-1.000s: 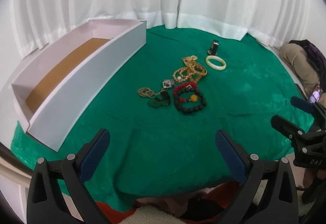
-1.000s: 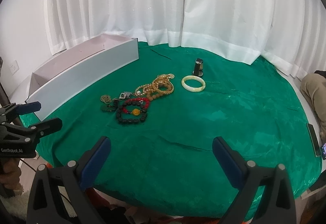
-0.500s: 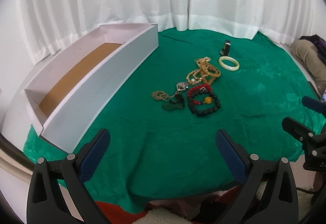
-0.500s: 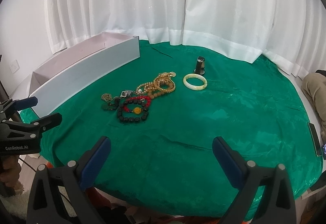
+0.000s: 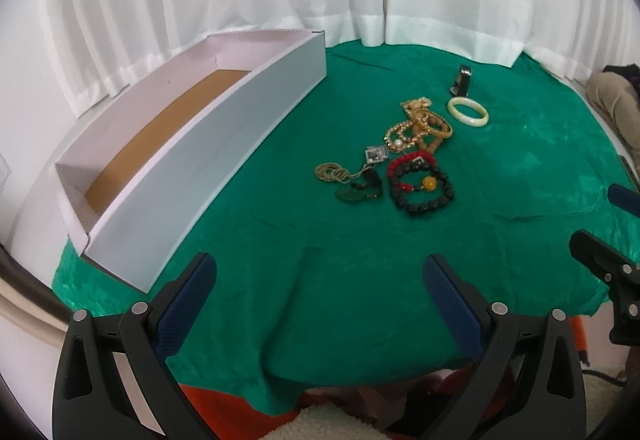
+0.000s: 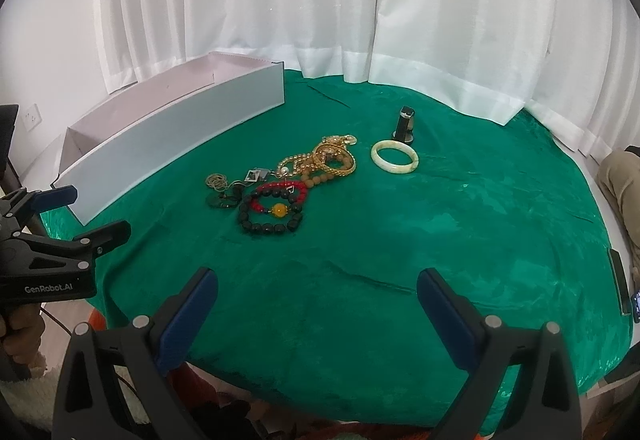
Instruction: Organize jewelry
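Note:
A pile of jewelry lies mid-table on the green cloth [image 5: 320,260]: a black bead bracelet with an amber bead [image 5: 422,187] [image 6: 272,217], a red bead bracelet [image 5: 408,161], gold chains [image 5: 420,123] [image 6: 324,159], a thin coiled chain [image 5: 330,172], a green pendant [image 5: 352,195]. A pale jade bangle [image 5: 468,111] [image 6: 395,156] lies apart to the right. A long white box [image 5: 208,155] [image 6: 172,143], open on top, stands at the left. My left gripper [image 5: 320,280] and right gripper [image 6: 318,286] are open and empty near the table's front edge.
A small black stand [image 5: 462,79] [image 6: 405,123] stands behind the bangle. White curtains hang behind the table. A phone [image 6: 620,286] lies at the table's right edge. The right gripper shows at the right in the left wrist view [image 5: 608,236].
Both grippers have moved a little forward toward the table; the left view has shifted so the box and jewelry sit further right. Nothing was grasped.

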Demonstrator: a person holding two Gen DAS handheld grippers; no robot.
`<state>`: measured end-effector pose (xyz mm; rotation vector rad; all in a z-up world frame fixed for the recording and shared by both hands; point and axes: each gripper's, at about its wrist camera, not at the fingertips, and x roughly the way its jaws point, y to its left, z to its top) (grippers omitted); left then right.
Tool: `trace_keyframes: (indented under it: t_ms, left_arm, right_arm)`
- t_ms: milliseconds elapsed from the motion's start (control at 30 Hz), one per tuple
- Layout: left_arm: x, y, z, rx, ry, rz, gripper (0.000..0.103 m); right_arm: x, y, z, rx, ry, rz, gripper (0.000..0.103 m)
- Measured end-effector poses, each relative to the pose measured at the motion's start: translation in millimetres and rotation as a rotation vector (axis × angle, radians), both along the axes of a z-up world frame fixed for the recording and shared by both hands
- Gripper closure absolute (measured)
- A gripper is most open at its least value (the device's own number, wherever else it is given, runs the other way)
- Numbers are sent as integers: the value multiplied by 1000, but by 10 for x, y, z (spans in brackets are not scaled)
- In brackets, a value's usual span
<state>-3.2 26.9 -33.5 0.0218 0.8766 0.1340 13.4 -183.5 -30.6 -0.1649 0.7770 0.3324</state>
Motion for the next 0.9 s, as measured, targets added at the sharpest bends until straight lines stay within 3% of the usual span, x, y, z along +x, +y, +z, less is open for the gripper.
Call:
trace_keyframes:
  t_ms: [167, 333, 533, 667, 900]
  left_arm:
    - [29, 74, -40, -20, 7, 28, 0]
    - [52, 110, -63, -44, 2, 29, 0]
    - [89, 157, -136, -48, 21, 41, 0]
    - [120, 202, -187, -67, 38, 50, 0]
    - [142, 237, -210, -76, 45, 56, 0]
  right_arm:
    - [1, -57, 81, 36, -56, -3, 2]
    - [39, -28, 106, -2, -100, 39, 2]
    - [135, 49, -98, 40, 6, 131, 1]
    - [259, 26, -197, 115, 78, 129, 1]
    - [501, 122, -254, 42, 57, 159, 1]
